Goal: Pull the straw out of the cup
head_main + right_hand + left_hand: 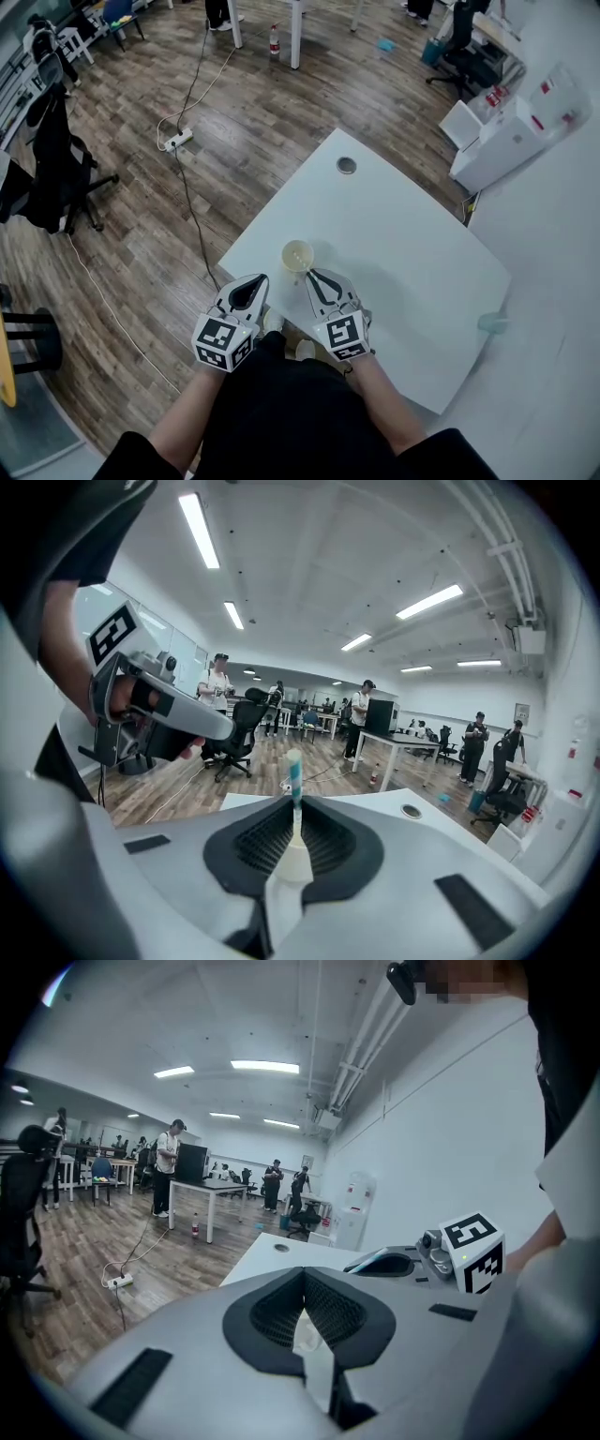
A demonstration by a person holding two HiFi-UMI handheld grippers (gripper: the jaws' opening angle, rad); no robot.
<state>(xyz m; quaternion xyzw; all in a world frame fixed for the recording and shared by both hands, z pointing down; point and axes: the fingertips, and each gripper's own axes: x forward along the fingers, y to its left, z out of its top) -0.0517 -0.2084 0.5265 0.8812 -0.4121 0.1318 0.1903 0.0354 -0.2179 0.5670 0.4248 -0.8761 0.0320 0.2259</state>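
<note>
A pale yellow cup (298,255) stands on the white table (403,244) near its front-left edge. My right gripper (316,276) reaches it from the near side, tips just short of the rim. In the right gripper view the jaws (294,803) are shut on a white and teal striped straw (294,778), which stands upright above the tips; a cream shape that may be the cup (291,857) shows in the gap below. My left gripper (253,284) hangs beside the table's edge, left of the cup, shut with nothing in it (304,1274). The straw is not discernible in the head view.
A round grommet (347,165) sits at the table's far corner and a pale green object (492,323) by its right edge. A power strip with cables (178,141) lies on the wood floor. Office chairs (56,169) stand left; white cabinets (511,136) stand right.
</note>
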